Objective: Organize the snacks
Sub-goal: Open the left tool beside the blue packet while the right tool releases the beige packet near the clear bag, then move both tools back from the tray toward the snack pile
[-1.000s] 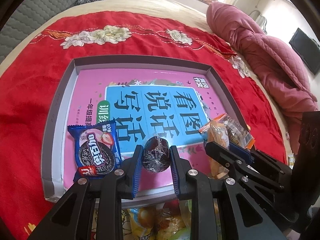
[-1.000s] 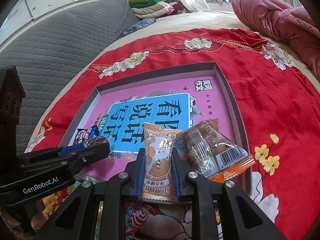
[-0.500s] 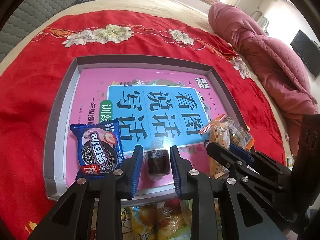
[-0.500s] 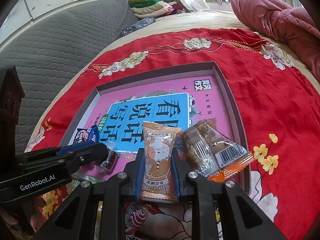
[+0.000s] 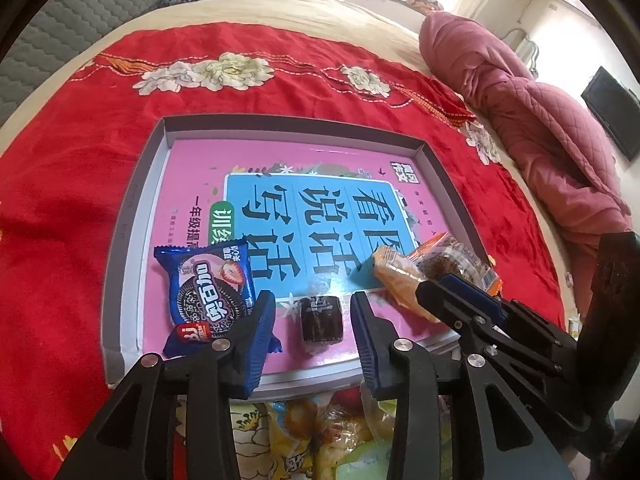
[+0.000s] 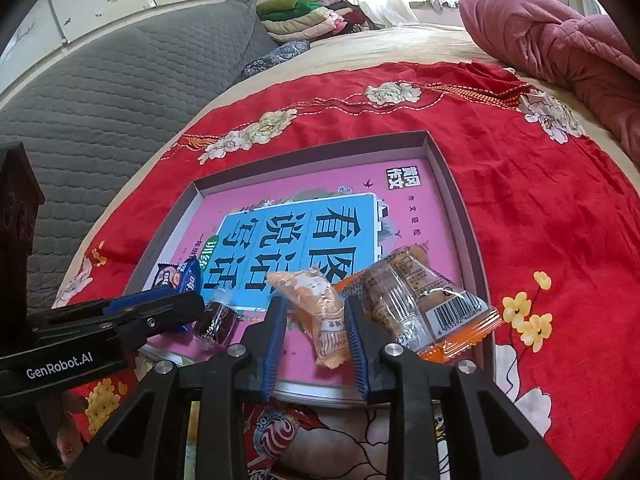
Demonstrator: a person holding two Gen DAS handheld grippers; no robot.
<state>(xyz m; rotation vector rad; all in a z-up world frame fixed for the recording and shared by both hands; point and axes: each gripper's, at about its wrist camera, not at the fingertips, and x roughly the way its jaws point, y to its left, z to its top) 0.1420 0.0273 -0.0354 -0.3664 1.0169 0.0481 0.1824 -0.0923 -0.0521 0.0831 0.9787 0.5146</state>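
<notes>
A grey shallow box (image 5: 132, 216) with a pink book cover inside lies on the red cloth. In it lie a blue Oreo packet (image 5: 208, 284), a small dark wrapped candy (image 5: 322, 318), an orange cat-print packet (image 6: 320, 308) and a clear-orange cake packet (image 6: 424, 308). My left gripper (image 5: 314, 324) is open with the candy lying loose between its fingers. My right gripper (image 6: 316, 332) is open around the orange cat-print packet, which lies on the box floor. The candy (image 6: 216, 322) also shows in the right wrist view.
More snack packets lie on the cloth in front of the box, yellow ones (image 5: 296, 440) and a red swirl one (image 6: 276, 436). A pink quilt (image 5: 552, 132) lies at the right. A grey headboard (image 6: 100, 92) and folded clothes (image 6: 304, 16) are at the back.
Both grippers opened. The left let go of the dark candy and the right let go of the orange cat-print packet; both snacks now lie in the box.
</notes>
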